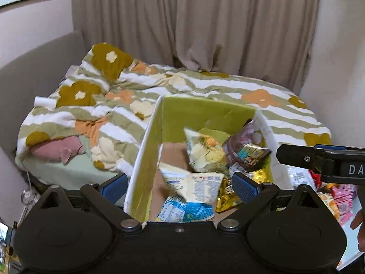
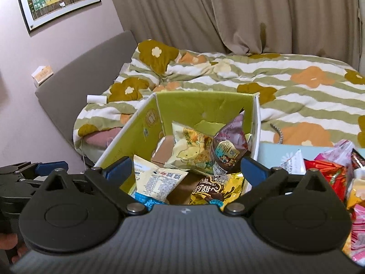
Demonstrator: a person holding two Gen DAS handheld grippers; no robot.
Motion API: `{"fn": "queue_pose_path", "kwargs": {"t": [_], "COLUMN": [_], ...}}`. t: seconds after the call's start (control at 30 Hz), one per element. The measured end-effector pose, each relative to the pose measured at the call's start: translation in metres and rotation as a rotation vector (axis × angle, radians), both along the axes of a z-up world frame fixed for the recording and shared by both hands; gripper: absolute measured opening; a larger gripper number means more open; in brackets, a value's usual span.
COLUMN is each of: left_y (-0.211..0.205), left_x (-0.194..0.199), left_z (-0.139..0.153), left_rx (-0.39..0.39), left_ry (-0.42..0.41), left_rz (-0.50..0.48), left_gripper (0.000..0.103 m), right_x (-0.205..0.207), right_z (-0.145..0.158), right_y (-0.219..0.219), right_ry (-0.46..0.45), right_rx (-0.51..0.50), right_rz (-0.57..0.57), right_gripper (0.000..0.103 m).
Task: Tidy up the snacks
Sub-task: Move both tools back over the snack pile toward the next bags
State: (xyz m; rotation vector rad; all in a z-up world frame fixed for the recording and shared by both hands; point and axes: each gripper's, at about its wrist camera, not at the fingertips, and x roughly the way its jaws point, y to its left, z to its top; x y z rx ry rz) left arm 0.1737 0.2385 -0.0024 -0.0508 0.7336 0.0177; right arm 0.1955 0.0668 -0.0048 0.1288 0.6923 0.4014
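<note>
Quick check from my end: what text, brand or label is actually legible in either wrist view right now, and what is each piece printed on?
"DA", cut off by the frame edge: white letters on the right gripper body, in the left wrist view.
"...llows": partial brand word on the gold snack bag in the green box, with large Chinese characters beneath.
Blurred: fine print and QR codes on the white and blue bag, label on the purple bag, and round stamp on the box wall.

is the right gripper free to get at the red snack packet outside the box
Probably yes. The right gripper is open and empty, and the red packet lies on top of the loose pile right of the box, with nothing over it.
</note>
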Motion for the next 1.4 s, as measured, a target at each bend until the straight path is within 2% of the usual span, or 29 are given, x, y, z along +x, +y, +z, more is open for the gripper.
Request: {"fn": "queue_pose_path", "kwargs": {"t": [0.3,0.5,0.57,0.73,0.9,1.07,1.4], "left_y": [-0.043,-0.098,-0.122,-0.181,-0.229,-0.275,-0.324], "left_x": [-0.010,-0.016,-0.018,-0.012,-0.004,0.010,0.040], "left_z": [0.019,0.024,0.023,0.013,-0.007,-0.040,-0.118], "left_rx": [-0.029,-0.033,-0.037,-0.049,-0.059,-0.047,-0.039], "left_ry": [-0.065,-0.091,-0.095,-0.047,0.003,0.057,0.198], "left_rz": [-0.128,-0.195,-0.209,-0.239,-0.238,-0.234,-0.227], "left_gripper": [0.099,0.099,0.099,0.099,0.099,0.099,0.095], "right_x": [-0.037,-0.058,-0.059,-0.063,-0.060,-0.051,-0.023], "right_z": [0.029,0.039,0.037,0.029,0.008,-0.025,-0.105], "right_y": [-0.041,-0.102,-0.129,-0.190,-0.243,-0.282,-0.318], "right_ry": [-0.070,-0.113,-0.103,-0.060,-0.001,0.054,0.200], "right_rx": [-0.034,-0.055,-0.056,-0.064,-0.069,-0.068,-0.010], "right_rz": [-0.118,-0.218,-0.253,-0.301,-0.319,-0.310,-0.268], "right_gripper": [0.103,0.103,0.103,0.103,0.103,0.103,0.103]}}
